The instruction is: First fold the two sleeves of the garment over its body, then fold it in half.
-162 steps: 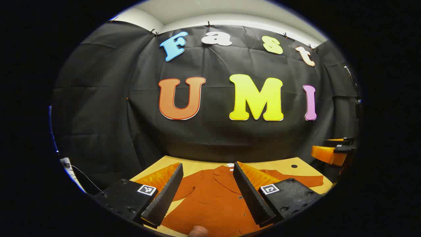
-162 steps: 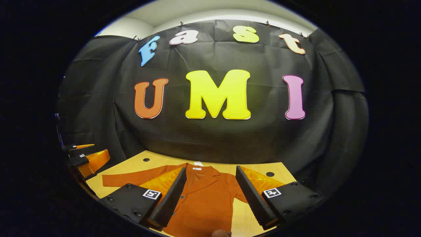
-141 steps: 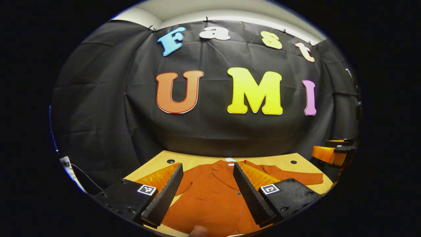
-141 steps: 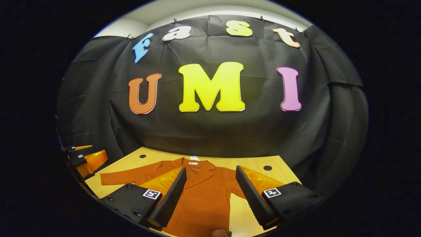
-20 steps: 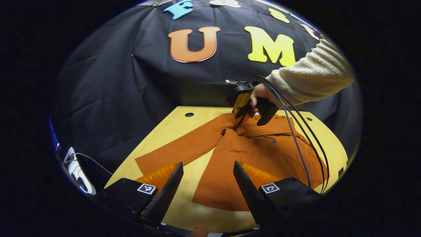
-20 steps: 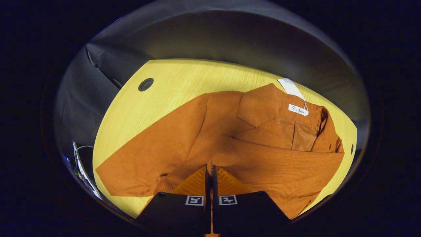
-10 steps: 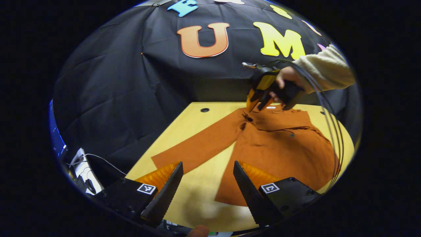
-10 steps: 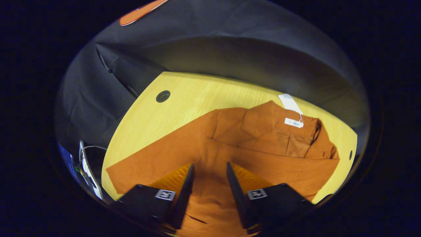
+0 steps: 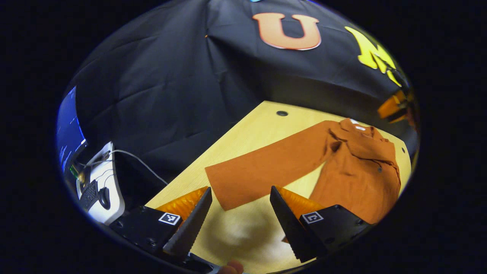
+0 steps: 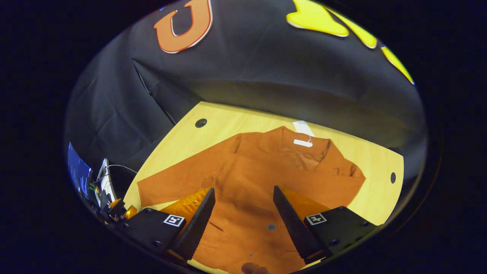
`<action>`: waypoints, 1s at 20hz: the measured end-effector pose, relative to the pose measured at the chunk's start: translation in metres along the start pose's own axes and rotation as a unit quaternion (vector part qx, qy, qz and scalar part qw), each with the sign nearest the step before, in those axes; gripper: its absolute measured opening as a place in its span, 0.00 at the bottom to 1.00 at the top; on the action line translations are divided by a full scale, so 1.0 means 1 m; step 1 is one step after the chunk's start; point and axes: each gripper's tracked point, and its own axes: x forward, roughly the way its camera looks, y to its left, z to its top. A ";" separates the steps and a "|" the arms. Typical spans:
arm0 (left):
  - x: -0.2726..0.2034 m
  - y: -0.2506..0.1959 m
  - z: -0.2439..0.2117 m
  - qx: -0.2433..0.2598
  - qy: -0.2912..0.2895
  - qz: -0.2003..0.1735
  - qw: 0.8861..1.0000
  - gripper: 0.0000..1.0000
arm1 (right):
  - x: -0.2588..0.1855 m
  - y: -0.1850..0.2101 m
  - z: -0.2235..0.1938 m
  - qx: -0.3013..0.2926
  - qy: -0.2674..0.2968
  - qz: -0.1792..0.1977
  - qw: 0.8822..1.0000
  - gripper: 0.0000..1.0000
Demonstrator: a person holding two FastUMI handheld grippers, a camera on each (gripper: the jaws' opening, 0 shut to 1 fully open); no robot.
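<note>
- Garment (image 10: 247, 179): rust-orange buttoned jacket, lying flat on the yellow tabletop (image 10: 373, 198), collar and white tag toward the booth wall.
- Change over the last second: the right hand-held gripper (image 10: 243, 217), which was pinched together on the cloth near the collar, now has its fingers apart and hovers over the jacket front, holding nothing.
- One sleeve now lies across the chest (image 10: 327, 186), its edge running out to the shoulder. Judgement: first sleeve fold is done and released.
- Left hand-held gripper (image 9: 237, 217): fingers apart, empty. Its view has swung since half a second ago; the cuff end of the other sleeve (image 9: 266, 171) now sits just ahead of its fingertips.
- That sleeve is stretched straight out from the shoulder onto bare tabletop, not yet folded.
- Judgement: step in hand is the second sleeve; the left hand-held gripper looks lined up to take the cuff. Fold in half comes after.
- Risk, judged: dragging the cuff across may shift the body or disturb the sleeve already laid.
- Containers: none on the tabletop. Off its edge, a white side stand (image 9: 104, 182) with a cable and a lit screen (image 9: 68, 129).
</note>
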 end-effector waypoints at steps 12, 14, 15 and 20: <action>0.089 0.047 -0.018 -0.178 0.149 0.087 0.969 1.00 | -0.168 -0.096 -0.152 0.115 -0.040 -0.075 0.990 0.94; 0.094 0.048 -0.013 -0.185 0.168 0.083 0.965 0.99 | -0.177 -0.101 -0.164 0.112 -0.040 -0.085 0.989 0.98; 0.097 0.048 -0.011 -0.184 0.179 0.076 0.963 0.99 | -0.181 -0.099 -0.168 0.113 -0.040 -0.082 0.989 0.99; 0.104 0.049 -0.018 -0.176 0.238 0.067 0.953 0.98 | -0.182 -0.087 -0.177 0.124 -0.038 -0.067 0.989 0.99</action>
